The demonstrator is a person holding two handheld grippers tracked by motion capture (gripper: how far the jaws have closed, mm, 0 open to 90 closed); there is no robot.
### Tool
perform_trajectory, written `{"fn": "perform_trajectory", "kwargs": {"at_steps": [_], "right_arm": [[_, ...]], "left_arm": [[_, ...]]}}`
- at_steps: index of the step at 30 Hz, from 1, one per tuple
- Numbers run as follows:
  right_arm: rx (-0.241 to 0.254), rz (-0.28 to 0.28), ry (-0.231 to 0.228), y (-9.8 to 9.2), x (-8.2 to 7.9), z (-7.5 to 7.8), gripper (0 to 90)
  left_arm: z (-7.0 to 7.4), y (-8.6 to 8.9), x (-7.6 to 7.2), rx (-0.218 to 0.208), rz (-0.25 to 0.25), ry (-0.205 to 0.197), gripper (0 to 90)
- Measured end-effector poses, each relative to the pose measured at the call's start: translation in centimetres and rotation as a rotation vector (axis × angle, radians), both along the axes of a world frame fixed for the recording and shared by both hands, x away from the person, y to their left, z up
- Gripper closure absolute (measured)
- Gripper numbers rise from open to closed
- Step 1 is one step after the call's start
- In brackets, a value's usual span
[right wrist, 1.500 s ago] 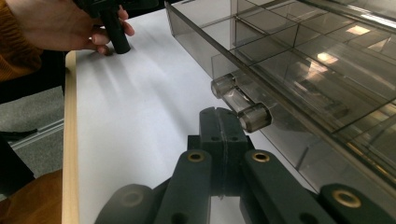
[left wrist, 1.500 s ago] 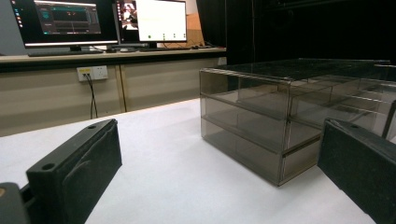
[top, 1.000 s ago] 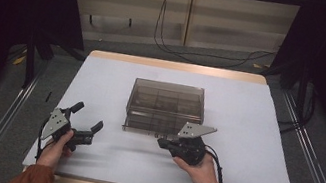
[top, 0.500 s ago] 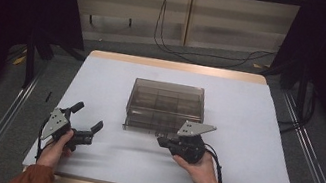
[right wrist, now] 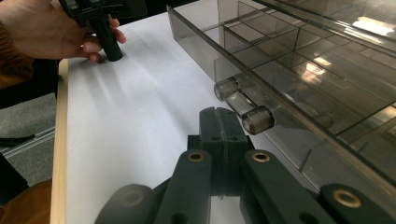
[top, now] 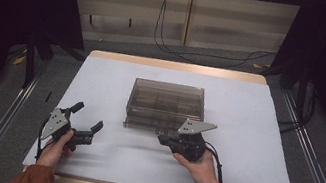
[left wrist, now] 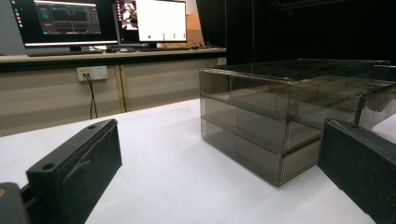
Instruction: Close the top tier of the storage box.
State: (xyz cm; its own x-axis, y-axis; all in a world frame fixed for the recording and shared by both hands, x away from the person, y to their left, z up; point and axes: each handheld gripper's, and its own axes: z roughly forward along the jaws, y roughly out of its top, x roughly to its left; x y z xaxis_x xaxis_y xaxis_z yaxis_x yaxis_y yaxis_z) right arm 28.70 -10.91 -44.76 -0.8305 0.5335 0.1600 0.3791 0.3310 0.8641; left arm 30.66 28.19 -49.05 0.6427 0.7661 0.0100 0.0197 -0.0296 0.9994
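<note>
A smoked drawer box (top: 166, 107) sits mid-desk (top: 254, 138). The right tongs (right wrist: 223, 122), clamped together on nothing, rest just beside the drawer handle (right wrist: 243, 108), seemingly ready to hook it. At eight o'clock, the left tongs (top: 86, 119) wait, spread wide.

Dim room, lit from above; pale table (top: 254, 138) bright against black surrounds. Glare on box (right wrist: 369, 25) top. Soft shadows under hands. Near jaws blurred in left gripper view; monitors (left wrist: 159, 18) overexposed.
</note>
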Motion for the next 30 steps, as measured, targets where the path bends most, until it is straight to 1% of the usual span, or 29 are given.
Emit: {"fn": "perform_trajectory", "kwargs": {"at_steps": [2,3,10,12,13,14,15,19,21,22,23,24,26,27,30], "right_arm": [[-0.002,-0.002,-0.001,0.03,0.05,-0.04,90.0],[-0.003,-0.003,-0.002,0.03,0.06,-0.04,90.0],[0.001,-0.008,-0.003,-0.02,0.23,-0.03,90.0],[0.000,-0.010,-0.006,-0.05,0.33,0.00,90.0],[0.000,-0.013,-0.005,-0.04,0.34,0.03,90.0],[-0.001,-0.011,-0.006,-0.08,0.40,0.08,90.0],[0.004,-0.012,-0.006,-0.09,0.42,0.13,90.0],[-0.001,-0.014,-0.007,-0.10,0.46,0.14,90.0],[0.000,-0.018,-0.009,-0.10,0.47,0.13,90.0],[-0.001,-0.019,-0.010,-0.11,0.49,0.13,90.0],[-0.002,-0.021,-0.011,-0.13,0.49,0.13,90.0],[0.000,-0.020,-0.011,-0.15,0.50,0.13,90.0],[0.001,-0.022,-0.014,-0.23,0.52,0.16,90.0],[-0.001,-0.023,-0.015,-0.28,0.53,0.18,90.0],[-0.001,-0.033,-0.018,-0.30,0.57,0.16,90.0]], "left_arm": [[0.01,0.06,0.00,0.008,-0.001,-0.002,0.0],[0.00,0.00,0.00,0.000,0.001,-0.002,0.0],[0.01,0.01,0.02,0.001,0.001,-0.001,0.0],[0.02,0.06,0.02,0.010,0.000,-0.002,0.0],[0.01,0.02,0.02,0.003,0.001,-0.001,0.0],[0.02,0.08,0.02,0.012,-0.001,-0.002,0.0],[0.01,0.01,0.01,0.002,0.000,0.001,0.0],[0.00,0.01,0.02,0.000,0.001,-0.001,0.0],[0.01,0.06,0.01,0.008,0.000,-0.002,0.0],[0.01,0.02,0.01,0.003,0.001,-0.001,0.0],[0.02,0.06,0.01,0.009,0.000,-0.001,0.0],[0.01,0.00,0.01,0.001,0.001,-0.001,0.0],[0.02,0.06,0.01,0.008,0.000,-0.001,0.0],[0.01,0.00,0.02,0.000,0.001,-0.001,0.0],[0.01,0.01,0.02,0.001,0.001,-0.001,0.0]]}}
